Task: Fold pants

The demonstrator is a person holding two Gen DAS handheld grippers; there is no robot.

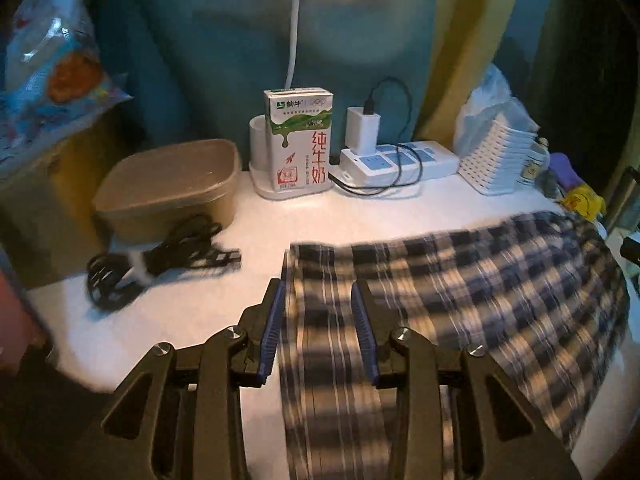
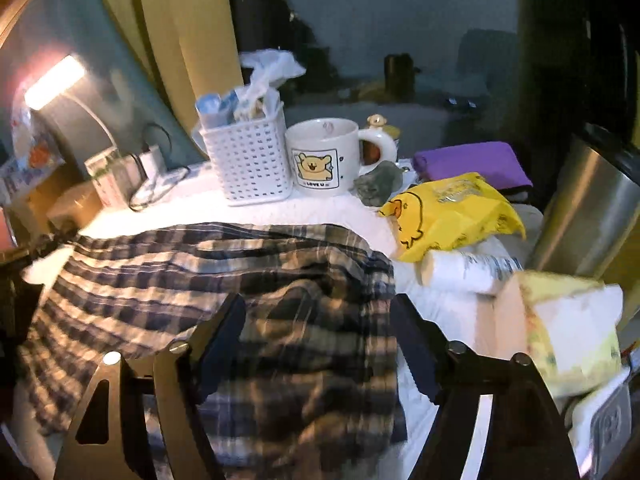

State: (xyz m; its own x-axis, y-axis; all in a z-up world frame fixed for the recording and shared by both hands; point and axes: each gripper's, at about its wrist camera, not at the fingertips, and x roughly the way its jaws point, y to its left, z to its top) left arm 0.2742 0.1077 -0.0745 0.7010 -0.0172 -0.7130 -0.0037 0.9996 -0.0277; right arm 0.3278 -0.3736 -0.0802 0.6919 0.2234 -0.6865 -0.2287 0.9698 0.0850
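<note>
Two views to go on, so one at a time.

Left wrist: my left claw point(image 1: 318, 312) has its jaws spread, one on each side of a strip of the plaid pants point(image 1: 460, 280), which lie across the white tabletop point(image 1: 208, 304). The cloth passes between the pads, but I can't see them pinching it, so I'd call it wide and not gripping. To do this step well, I'd close on the edge near the hem, taking both layers, then lift only enough to carry it over (dragging would probably catch the black cable bundle point(image 1: 156, 264) just to the left). A milk carton point(image 1: 300, 140), a power strip point(image 1: 404, 160) and a brown box point(image 1: 168, 188) stand along the back, well apart from the fabric.

Right wrist: the right claw point(image 2: 318, 344) is also spread wide, over the bunched end of the pants. The cloth here is rumpled, so I'd flatten it before folding. A white basket point(image 2: 248, 160), a mug point(image 2: 324, 156) and a yellow packet point(image 2: 452, 212) crowd the far side.

Hard to read: both views are blurry, so I can't find the waistband or tell how many layers lie under either claw. The near end of the pants is cut off by the frame.
</note>
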